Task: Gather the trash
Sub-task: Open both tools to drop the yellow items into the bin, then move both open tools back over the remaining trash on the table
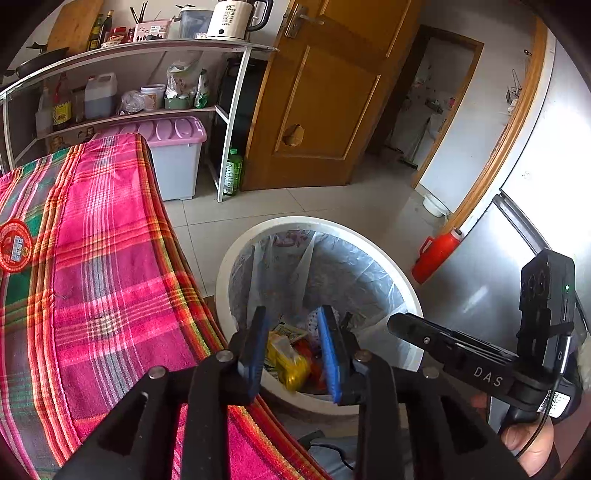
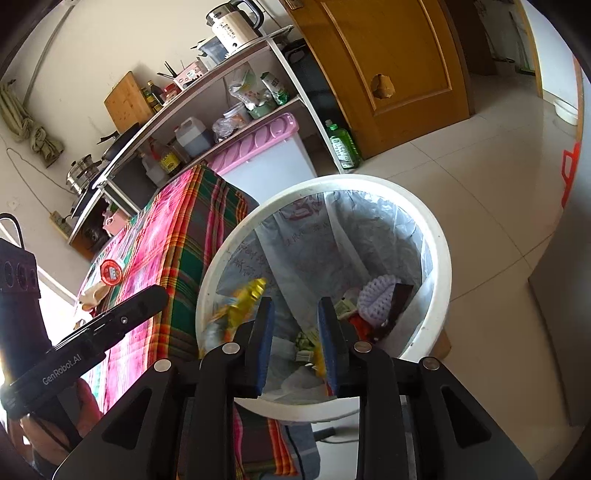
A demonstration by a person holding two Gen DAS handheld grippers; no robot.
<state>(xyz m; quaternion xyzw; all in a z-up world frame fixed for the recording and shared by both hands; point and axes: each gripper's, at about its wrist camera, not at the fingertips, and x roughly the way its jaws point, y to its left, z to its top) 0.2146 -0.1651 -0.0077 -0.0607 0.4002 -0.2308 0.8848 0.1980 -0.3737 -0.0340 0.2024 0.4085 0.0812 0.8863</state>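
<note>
Up and left of the gripper, a bench under a pink plaid cloth (image 1: 103, 258). Beyond it stands a white shelf rack (image 1: 236, 110) bearing a cream kettle (image 1: 231, 18), a jug of dark liquid (image 1: 99, 96) and bottles. A pink-lidded storage bin (image 1: 173, 147) sits beneath, a green bottle (image 1: 232, 171) beside the rack's leg. Straight ahead a wooden door (image 1: 325, 92); to the right a red flask (image 1: 437, 254) on the tiled floor (image 1: 332, 203).

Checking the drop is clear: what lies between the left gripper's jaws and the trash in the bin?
Nothing: in the left wrist view the left gripper stands open above the yellow wrapper.
</note>
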